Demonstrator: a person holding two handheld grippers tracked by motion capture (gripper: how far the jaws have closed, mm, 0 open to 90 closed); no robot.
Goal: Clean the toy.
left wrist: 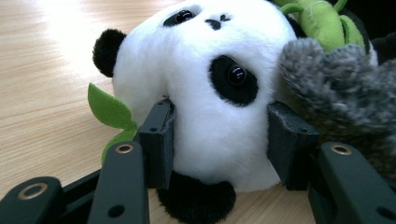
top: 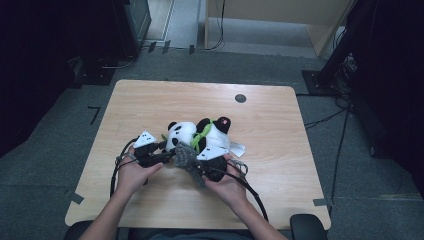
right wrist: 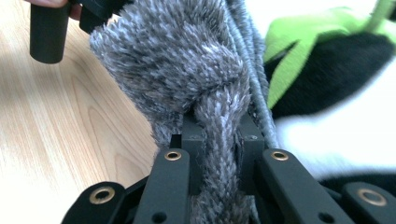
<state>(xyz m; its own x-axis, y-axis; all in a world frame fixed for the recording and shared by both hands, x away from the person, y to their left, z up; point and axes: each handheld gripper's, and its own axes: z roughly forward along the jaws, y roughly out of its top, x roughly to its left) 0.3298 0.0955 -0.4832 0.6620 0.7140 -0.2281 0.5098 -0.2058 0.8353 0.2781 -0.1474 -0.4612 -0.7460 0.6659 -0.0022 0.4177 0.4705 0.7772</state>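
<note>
Right claw (right wrist: 219,140) pinches grey knitted fabric (right wrist: 187,60), half hiding the panda (left wrist: 205,88).

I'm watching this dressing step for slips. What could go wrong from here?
1. The left tool squeezes only the panda's soft head, so the plush may squirt out if tugged.
2. The right tool pinches a narrow strip of the grey scarf; a pull could slip it free or drag the panda across the table.

Our light wood tabletop (top: 150,100)
We see 1 plush panda (top: 181,134) lying on it near the front edge, a grey knitted piece (top: 186,159) touching it, and a dark round grommet (top: 240,98).
</note>
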